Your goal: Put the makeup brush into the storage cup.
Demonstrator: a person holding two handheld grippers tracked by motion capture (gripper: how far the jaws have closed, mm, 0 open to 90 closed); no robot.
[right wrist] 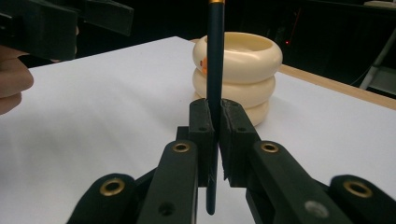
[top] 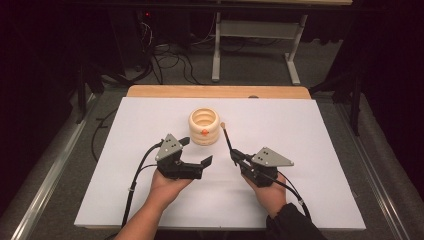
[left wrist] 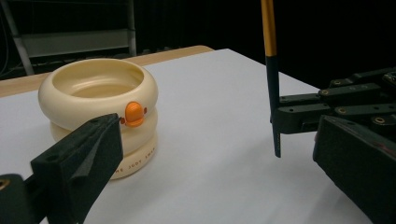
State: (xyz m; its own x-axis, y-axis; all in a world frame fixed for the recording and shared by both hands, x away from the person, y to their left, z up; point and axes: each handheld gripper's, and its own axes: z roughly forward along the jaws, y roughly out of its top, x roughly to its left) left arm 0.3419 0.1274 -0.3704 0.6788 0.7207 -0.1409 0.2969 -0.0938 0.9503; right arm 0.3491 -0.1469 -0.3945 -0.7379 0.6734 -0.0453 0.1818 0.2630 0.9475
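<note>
The pencil's (right wrist: 215, 70) top is cut off by the frame edge.

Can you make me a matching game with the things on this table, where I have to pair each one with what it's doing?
Things:
1. right gripper
2. left gripper
3. duck-faced cream pot
4. white mat

States:
A. jaws open, holding nothing
B. stands upright on the mat with a small orange beak on its side
C. jaws shut on a thin dark stick
D. lies flat over the wooden table

Pairs: 1-C, 2-A, 3-B, 4-D
</note>
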